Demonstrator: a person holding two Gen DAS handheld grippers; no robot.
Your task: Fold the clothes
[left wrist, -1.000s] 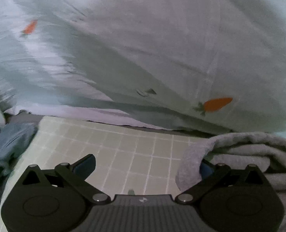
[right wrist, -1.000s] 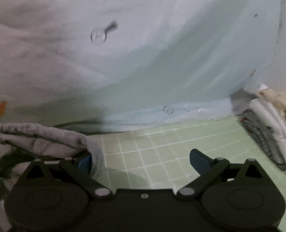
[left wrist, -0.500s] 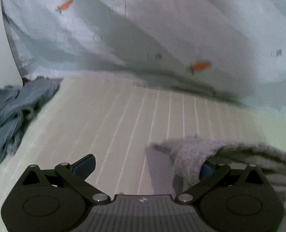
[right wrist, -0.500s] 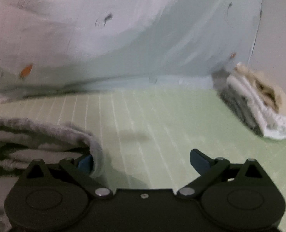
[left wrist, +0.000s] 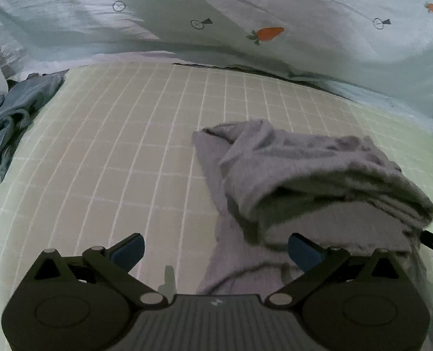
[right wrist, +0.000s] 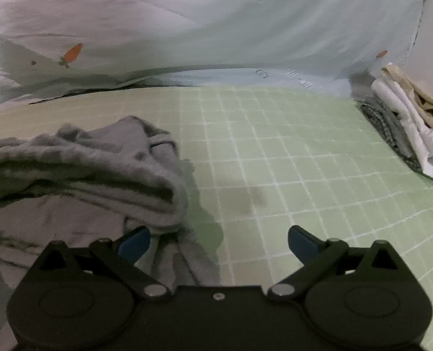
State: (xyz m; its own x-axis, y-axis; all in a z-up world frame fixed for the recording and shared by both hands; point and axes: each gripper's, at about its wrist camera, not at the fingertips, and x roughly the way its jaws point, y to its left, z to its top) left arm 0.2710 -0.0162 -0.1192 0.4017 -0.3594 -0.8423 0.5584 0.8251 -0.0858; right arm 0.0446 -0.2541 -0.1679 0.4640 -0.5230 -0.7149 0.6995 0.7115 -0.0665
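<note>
As seen from the wrist views, the grey garment lies bunched on the green checked bed sheet, at two o'clock of the wide left claw and ten o'clock of the wide, empty right claw.

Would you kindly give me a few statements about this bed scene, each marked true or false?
1. The grey garment lies crumpled on the green checked sheet. True.
2. The left gripper is shut on the grey garment. False: its jaws stand wide open, with the cloth under one finger only.
3. The right gripper is open. True.
4. The folded stack of clothes sits beside the blue garment. False: they lie at opposite sides of the sheet.
5. The duvet has a carrot print. True.
</note>
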